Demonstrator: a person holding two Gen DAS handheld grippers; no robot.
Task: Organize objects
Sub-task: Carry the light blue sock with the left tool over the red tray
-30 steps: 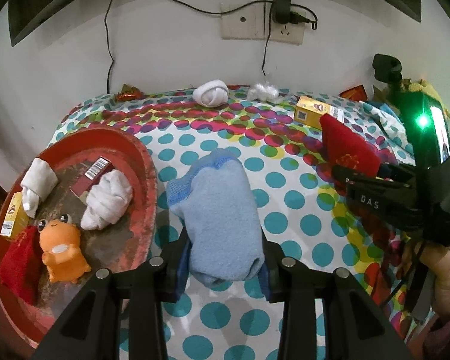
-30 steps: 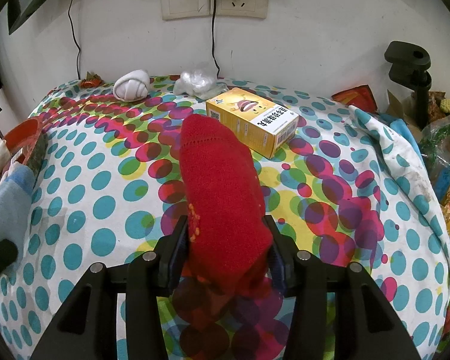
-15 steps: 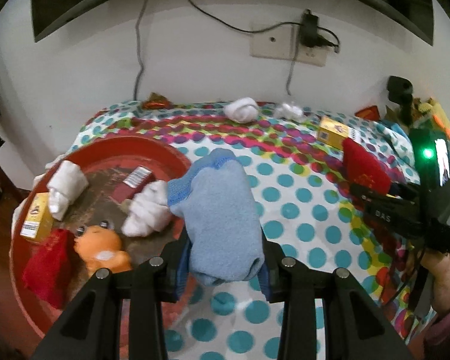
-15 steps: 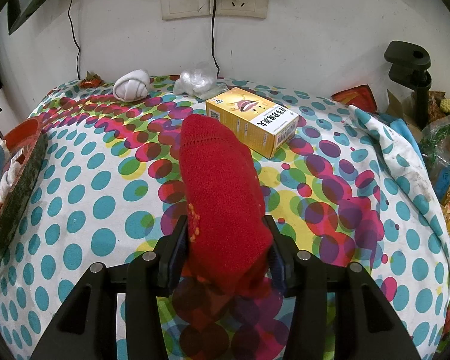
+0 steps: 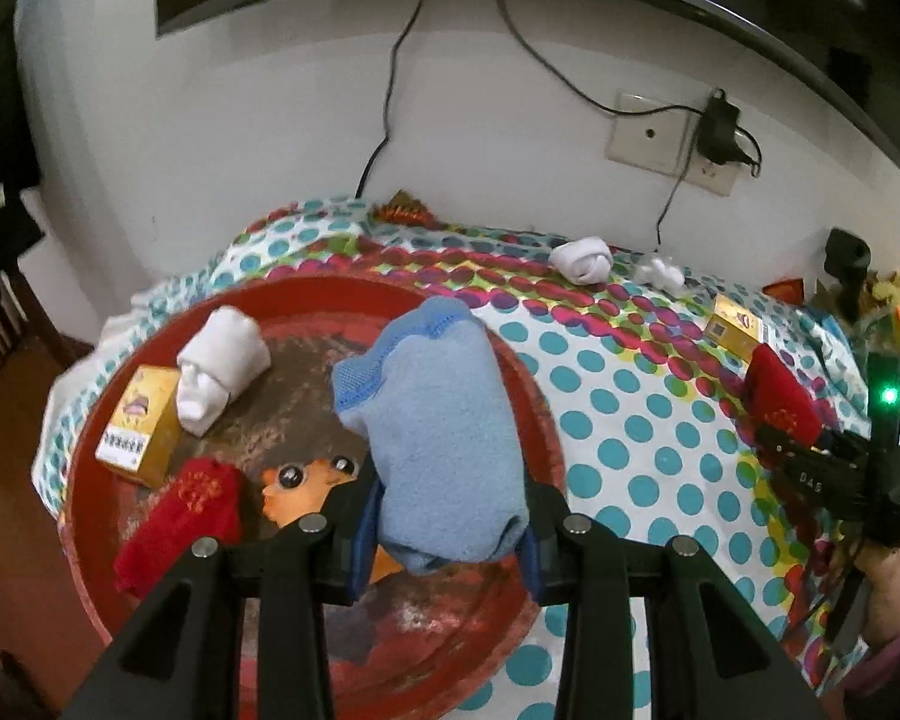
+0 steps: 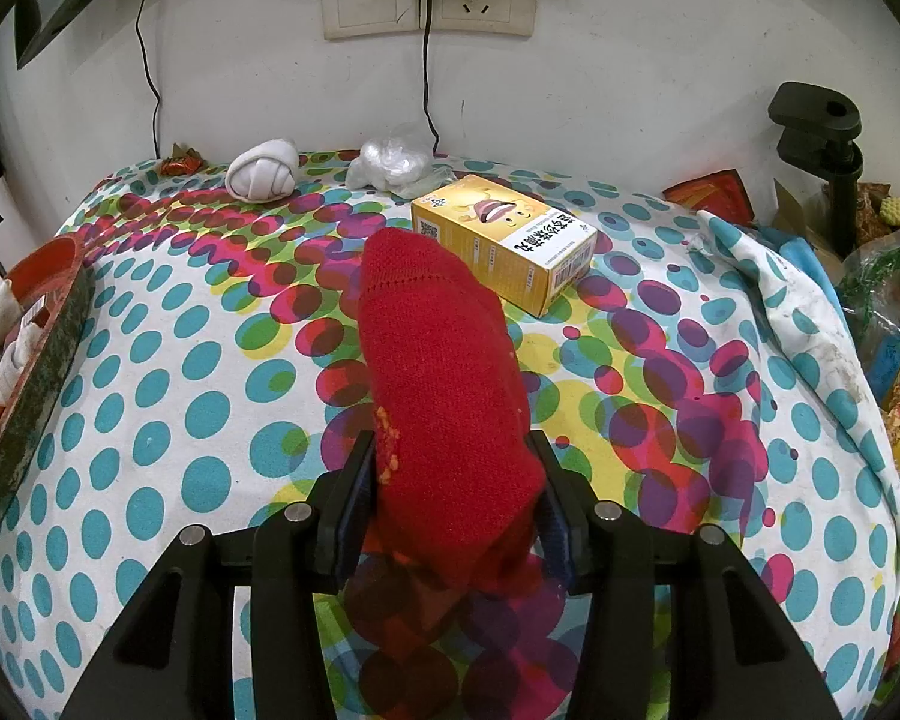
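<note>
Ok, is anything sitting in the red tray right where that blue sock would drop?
Partly. The blue sock in the left tool hangs over the red tray, with the orange toy just below it; bare tray floor shows nearer the camera.

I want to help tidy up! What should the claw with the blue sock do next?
Probably lower and let go. The left claw grips the blue sock right above the red tray, where a red sock and white socks already lie.
</note>
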